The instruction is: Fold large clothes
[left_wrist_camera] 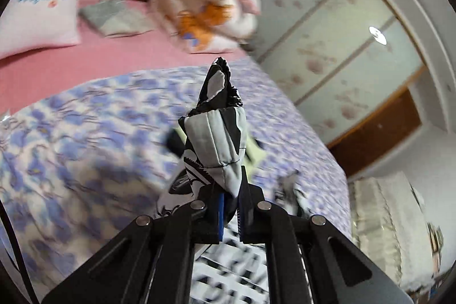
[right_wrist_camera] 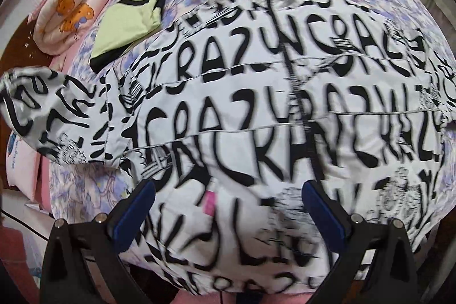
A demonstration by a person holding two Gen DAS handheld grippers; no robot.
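Clamped on a bunched fold of the printed jacket (left_wrist_camera: 216, 138), the left gripper (left_wrist_camera: 229, 214) is seen raised above the floral bedspread (left_wrist_camera: 85, 133); the right gripper (right_wrist_camera: 228, 207) is held with jaws well apart over the jacket's spread body, nothing between the pads. A slip is judged possible, since only a narrow pinch of padded fabric is gripped (the hanging weight would drag it free). The folded green garment (right_wrist_camera: 128, 19) nearby could be disturbed. No containers are visible.
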